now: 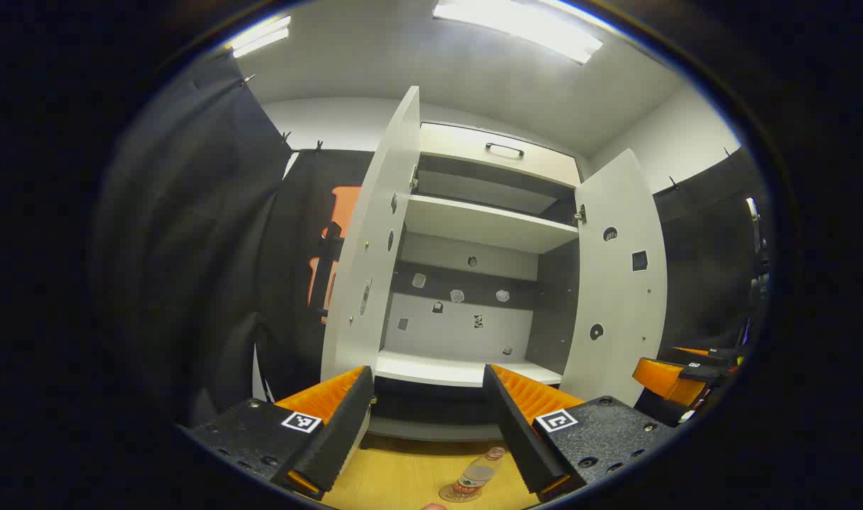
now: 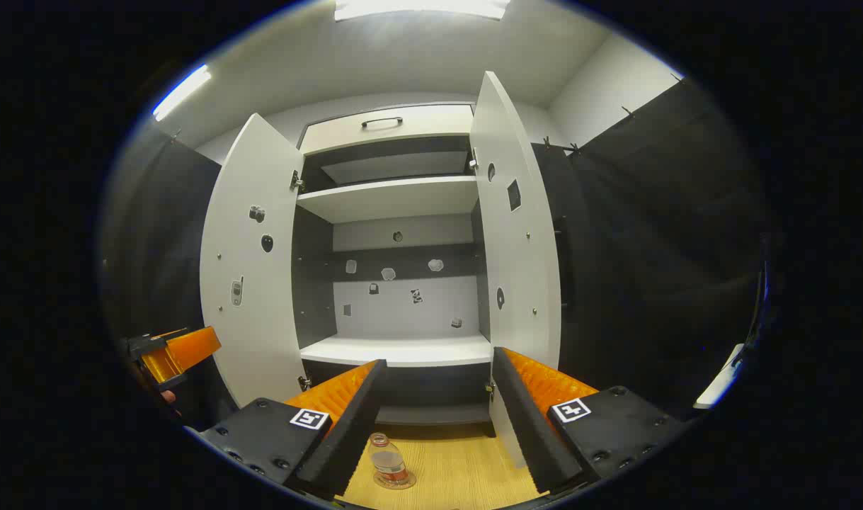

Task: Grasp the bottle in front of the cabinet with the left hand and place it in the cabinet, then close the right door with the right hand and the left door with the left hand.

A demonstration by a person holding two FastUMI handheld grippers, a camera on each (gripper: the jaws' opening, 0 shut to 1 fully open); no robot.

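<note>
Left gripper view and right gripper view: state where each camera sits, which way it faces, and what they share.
Left gripper view: rides the left claw, facing the open cabinet; own fingers spread at the bottom, right claw at the right edge.
Right gripper view: rides the right claw, facing the cabinet; left claw at the left edge.
Shared: cabinet, both open doors, bottle on the floor.

Clear, probably plastic bottle (image 2: 387, 460); matt white cabinet (image 2: 396, 350); wood-grain floor (image 2: 452, 471).
</note>
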